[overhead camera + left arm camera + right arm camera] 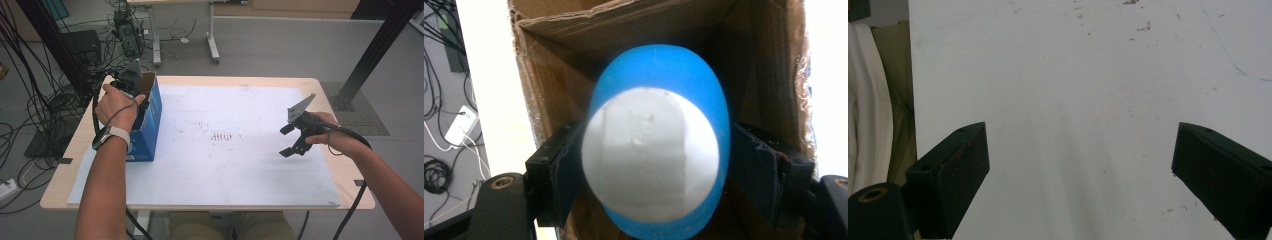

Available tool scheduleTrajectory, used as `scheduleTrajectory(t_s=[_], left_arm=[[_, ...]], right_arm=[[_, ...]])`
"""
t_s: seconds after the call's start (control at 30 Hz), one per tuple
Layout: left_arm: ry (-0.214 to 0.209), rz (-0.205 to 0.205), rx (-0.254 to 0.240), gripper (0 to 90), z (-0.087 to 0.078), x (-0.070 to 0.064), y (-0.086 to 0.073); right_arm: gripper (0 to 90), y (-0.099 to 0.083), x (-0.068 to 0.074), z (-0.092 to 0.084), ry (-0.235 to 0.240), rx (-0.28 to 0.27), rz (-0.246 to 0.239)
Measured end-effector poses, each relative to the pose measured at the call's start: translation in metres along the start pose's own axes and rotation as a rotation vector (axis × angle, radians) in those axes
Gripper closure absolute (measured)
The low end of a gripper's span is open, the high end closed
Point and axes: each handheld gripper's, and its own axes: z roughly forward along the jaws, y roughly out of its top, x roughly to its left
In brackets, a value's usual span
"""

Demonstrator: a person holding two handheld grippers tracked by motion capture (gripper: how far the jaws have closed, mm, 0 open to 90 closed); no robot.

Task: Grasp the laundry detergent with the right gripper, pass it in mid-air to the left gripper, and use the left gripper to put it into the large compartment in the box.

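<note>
A blue and white egg-shaped ball (659,70) hangs in the mouth of an open cardboard box (574,30) with blue outer sides (152,125), at the table's left. My left gripper (131,82) points down into the box, and its jaws (654,150) flank the ball. The pads lie close along the ball's sides without denting it, and a thin dark gap shows on the right. My right gripper (287,141) hovers open over the white mat (225,170) at the right, with nothing between its jaws (1080,165).
The white mat covers most of the wooden table (330,95) and has faint brown specks (222,136) near its middle. Cables (30,100) and dark equipment lie on the floor to the left. A black post (380,45) stands at the far right.
</note>
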Motion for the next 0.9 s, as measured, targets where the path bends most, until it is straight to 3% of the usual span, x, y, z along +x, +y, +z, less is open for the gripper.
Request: scheduleTrajectory(t_s=[0.23, 0.3, 0.53, 0.67, 0.9], left_arm=[[0.007, 0.017, -0.013, 21.3, -0.008, 0.002, -0.001], [0.002, 0.015, -0.018, 14.6, -0.012, 0.003, -0.001], [-0.018, 0.045, -0.052, 11.5, -0.025, 0.001, -0.002], [-0.026, 0.055, -0.080, 9.2, -0.038, -0.001, -0.002], [-0.042, 0.114, -0.115, 7.6, -0.064, -0.012, -0.001]], right_arm=[[8.2, 0.000, 0.001, 0.000, 0.003, -0.001, -0.004], [8.3, 0.000, 0.001, 0.000, 0.004, 0.001, -0.005], [8.3, -0.001, 0.001, -0.001, 0.002, 0.008, -0.004], [8.2, -0.001, 0.001, -0.002, -0.003, 0.010, -0.002], [8.3, 0.000, 0.000, -0.007, -0.012, 0.014, 0.002]])
